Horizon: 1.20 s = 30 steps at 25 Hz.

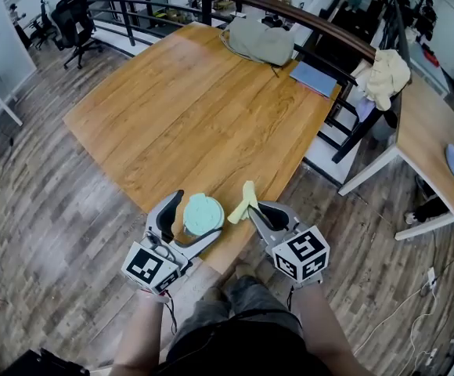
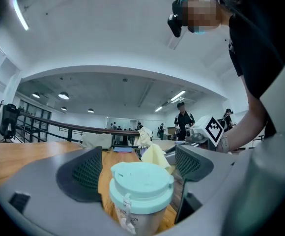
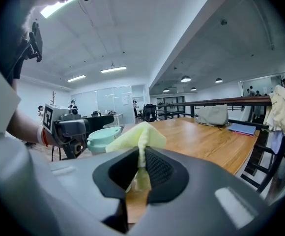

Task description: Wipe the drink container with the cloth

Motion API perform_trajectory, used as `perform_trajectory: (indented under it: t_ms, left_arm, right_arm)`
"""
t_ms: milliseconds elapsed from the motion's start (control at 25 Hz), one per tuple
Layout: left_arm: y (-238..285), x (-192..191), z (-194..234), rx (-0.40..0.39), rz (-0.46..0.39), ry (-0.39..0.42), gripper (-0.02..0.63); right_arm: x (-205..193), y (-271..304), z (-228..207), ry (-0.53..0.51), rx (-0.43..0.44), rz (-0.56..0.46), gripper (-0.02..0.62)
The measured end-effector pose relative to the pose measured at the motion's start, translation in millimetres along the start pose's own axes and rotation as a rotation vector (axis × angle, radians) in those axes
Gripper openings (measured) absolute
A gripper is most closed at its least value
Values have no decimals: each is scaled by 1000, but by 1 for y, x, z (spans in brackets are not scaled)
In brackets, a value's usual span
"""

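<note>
While the wooden table (image 1: 188, 108) is seen from above, the left gripper (image 1: 199, 215) is found at its near edge, with its jaws held apart on either side of the drink container (image 2: 141, 185). The container, a clear cup with a mint-green lid, stands upright on the table between the two pads; a gap shows at the left pad, and no firm grip on the cup can be made out. Just to the right of the lid, a pale yellow cloth (image 1: 244, 202) is held up above the table edge, close to the container but apart from it. The cloth is pinched between the closed jaws of the right gripper (image 1: 252, 211), and its loose end sticks up past the fingertips. Farther back and to the right, a grey bag (image 1: 260, 41) and a blue folder (image 1: 315, 77) lie on the table's far side.
</note>
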<state>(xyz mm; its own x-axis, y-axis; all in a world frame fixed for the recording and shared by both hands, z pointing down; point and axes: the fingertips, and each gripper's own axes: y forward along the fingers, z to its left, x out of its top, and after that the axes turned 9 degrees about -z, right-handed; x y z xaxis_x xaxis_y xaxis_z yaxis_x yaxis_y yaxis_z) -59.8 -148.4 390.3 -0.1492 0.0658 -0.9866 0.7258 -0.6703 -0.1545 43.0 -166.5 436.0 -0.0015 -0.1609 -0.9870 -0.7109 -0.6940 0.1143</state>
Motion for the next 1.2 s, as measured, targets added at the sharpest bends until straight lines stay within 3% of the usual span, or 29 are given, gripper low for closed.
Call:
perform_trajectory:
  t_ms: [40, 160, 320, 440, 760, 1200]
  left_arm:
    - [-2, 5, 3, 11, -18, -5, 463]
    - [-8, 16, 15, 61, -61, -13, 357]
    - [-20, 29, 39, 194, -90, 4, 178]
    - [-32, 33, 61, 327, -77, 31, 1]
    - [-48, 34, 90, 471, -67, 40, -3]
    - [-62, 49, 107, 542, -90, 49, -3]
  right_arm:
    - [3, 0, -1, -2, -3, -7, 41]
    - [12, 1, -6, -4, -14, -33, 41]
    - [24, 3, -8, -16, -20, -57, 41]
    - [32, 5, -10, -25, -21, -72, 41]
    - [58, 10, -13, -75, -44, -166, 41]
    - [95, 19, -13, -105, -63, -254, 41]
